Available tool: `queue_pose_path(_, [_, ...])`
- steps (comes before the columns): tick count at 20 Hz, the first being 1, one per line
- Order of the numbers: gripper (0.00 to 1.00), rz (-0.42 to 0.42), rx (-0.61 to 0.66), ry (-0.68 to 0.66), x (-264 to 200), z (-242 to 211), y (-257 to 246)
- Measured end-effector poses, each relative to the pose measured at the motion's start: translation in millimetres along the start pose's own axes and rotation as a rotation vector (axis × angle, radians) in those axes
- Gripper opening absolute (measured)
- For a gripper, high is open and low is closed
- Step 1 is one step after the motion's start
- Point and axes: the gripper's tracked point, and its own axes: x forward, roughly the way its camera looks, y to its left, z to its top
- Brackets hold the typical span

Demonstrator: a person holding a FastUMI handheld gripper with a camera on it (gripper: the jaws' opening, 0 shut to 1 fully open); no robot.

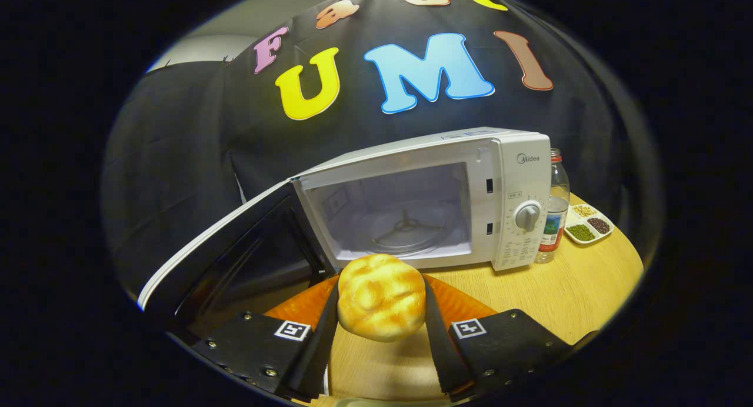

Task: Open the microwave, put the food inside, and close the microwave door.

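We hold the bun clamped between both fingers of the gripper, raised just before the open microwave, door swung wide for loading

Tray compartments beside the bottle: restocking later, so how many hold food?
3 in the tray: pale bits at the back, green at front beside the bottle, dark ones at the far side. None looks hidden.

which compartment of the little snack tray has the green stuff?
On the divided tray right of the bottle, it's the front-left compartment with green beans. The other two hold pale and dark ones. The gripper grips the bun.
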Motion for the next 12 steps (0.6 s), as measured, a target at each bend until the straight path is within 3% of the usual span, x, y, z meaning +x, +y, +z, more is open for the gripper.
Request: queue_pose_path(12, [0.72, 0.016, 0.135, -0.072, 92.8, 18.4, -4.9])
